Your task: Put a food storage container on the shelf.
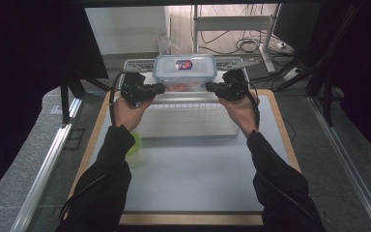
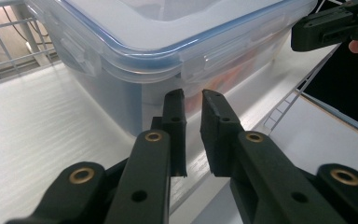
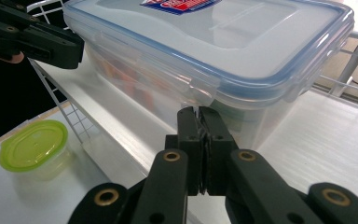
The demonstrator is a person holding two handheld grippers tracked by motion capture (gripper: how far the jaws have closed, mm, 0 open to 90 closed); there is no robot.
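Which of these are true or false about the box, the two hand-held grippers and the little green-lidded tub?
1. The clear lidded food container sits on a white wire-edged shelf. True.
2. The container's lid is off. False: the blue-rimmed lid is clipped on.
3. The right hand-held gripper has its jaws pressed together. True.
4. The left hand-held gripper clamps the container's wall. False: its jaws stand slightly apart just short of the container, with nothing between them.
5. The small green-lidded tub stands on top of the container. False: it rests lower, on the table beside the shelf.
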